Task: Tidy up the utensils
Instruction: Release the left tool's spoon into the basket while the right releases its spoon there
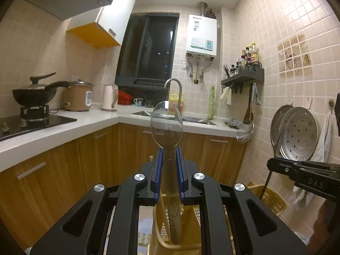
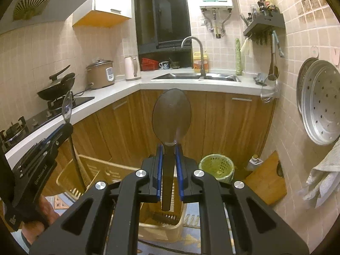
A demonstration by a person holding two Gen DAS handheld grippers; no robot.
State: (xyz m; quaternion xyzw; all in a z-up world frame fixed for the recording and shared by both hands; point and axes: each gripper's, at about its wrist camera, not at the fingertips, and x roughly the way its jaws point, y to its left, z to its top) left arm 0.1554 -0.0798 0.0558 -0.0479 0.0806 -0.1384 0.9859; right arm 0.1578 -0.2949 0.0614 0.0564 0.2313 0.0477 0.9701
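My left gripper [image 1: 169, 151] is shut on the neck of a clear plastic spoon [image 1: 166, 125], bowl up, handle hanging down behind the fingers. My right gripper [image 2: 169, 148] is shut on the neck of a dark smoky plastic spoon [image 2: 171, 114], bowl up. Both are held high above a beige slatted utensil basket [image 2: 93, 170], which also shows in the left wrist view [image 1: 269, 197]. The left gripper with its clear spoon [image 2: 67, 106] shows at the left of the right wrist view. The right gripper body [image 1: 303, 172] shows at the right of the left wrist view.
An L-shaped white counter [image 2: 119, 91] carries a wok, rice cooker [image 2: 101, 74], kettle and sink [image 2: 195, 77]. Wooden cabinets stand below. A green bin [image 2: 216, 166] and cutting board [image 2: 265, 178] sit on the floor at right. Steamer trays [image 2: 320, 102] hang on the tiled wall.
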